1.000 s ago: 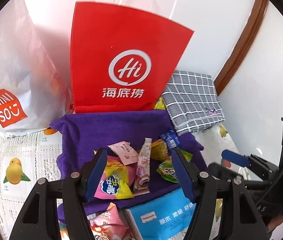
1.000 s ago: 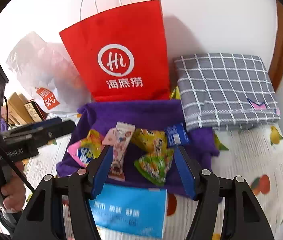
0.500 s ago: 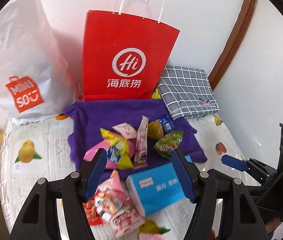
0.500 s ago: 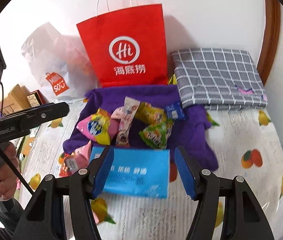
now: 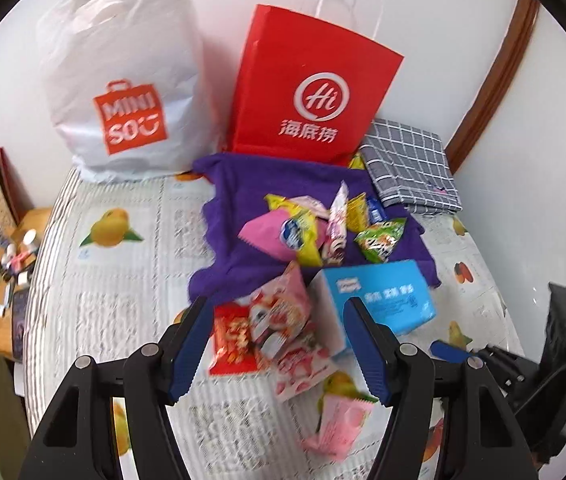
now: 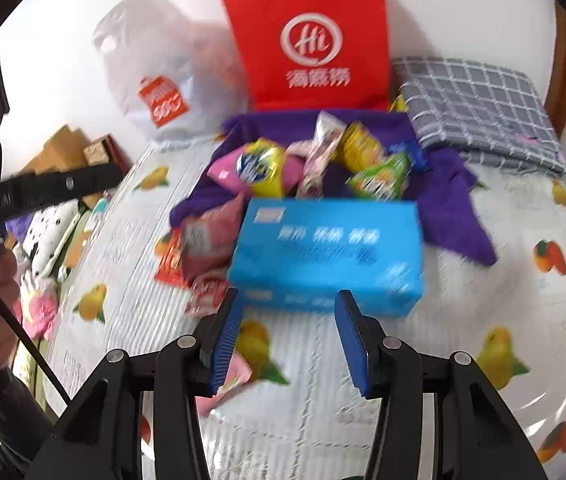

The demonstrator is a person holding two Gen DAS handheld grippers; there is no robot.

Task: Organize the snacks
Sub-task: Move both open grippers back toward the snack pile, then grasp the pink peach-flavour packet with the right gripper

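Your left hand-held gripper (image 5: 275,354) hangs with its jaws moderately wide and empty over a cluster of pink and red snack packets (image 5: 267,324) lying on the fruit-printed bed cover (image 5: 123,304); your right hand-held gripper (image 6: 285,338) has just been narrowing its jaws, with nothing between them, just short of the blue carton (image 6: 329,256). More snack packets (image 6: 311,164) lie heaped on the purple towel (image 5: 239,200) in front of the red paper bag (image 5: 307,84), with the white plastic bag (image 5: 123,80) beside it. The packets look light, soft and slippery, likely to crumple or slide, so take each at a sealed end. The carton looks stiffer and wider than the present gap: open further and grip across its short sides.
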